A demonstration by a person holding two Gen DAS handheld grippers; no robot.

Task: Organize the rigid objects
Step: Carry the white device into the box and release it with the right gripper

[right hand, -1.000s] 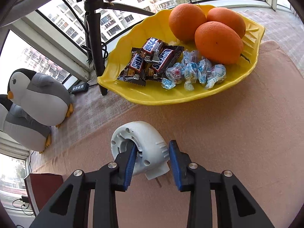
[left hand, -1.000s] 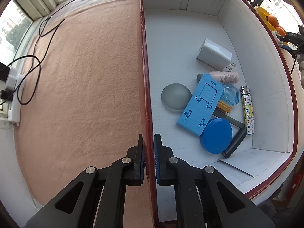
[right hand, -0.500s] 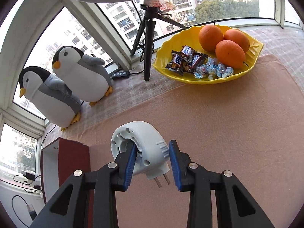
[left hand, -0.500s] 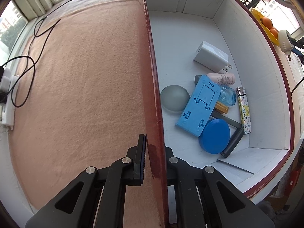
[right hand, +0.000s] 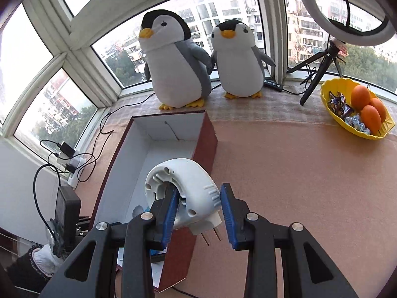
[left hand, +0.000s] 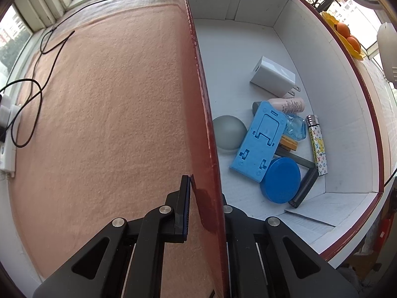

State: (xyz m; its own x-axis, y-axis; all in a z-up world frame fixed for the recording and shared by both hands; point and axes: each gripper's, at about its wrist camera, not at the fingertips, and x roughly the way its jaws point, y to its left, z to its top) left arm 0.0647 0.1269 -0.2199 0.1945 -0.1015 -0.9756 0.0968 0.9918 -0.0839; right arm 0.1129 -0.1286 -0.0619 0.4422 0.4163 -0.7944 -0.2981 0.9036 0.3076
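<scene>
The right gripper (right hand: pixel 198 208) grips the white plug (right hand: pixel 184 193), prongs down, over the box's (right hand: pixel 207 146) right wall; the cavity lies just left; the left gripper (left hand: pixel 203 208) clamps the opposite wall.

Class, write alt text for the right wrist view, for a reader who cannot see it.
The right gripper holds a white round plug-in device with two metal prongs over the near end of an open red box with a white inside. Behind it, two plush penguins stand on the windowsill, and a yellow dish of oranges and sweets sits far right.
</scene>
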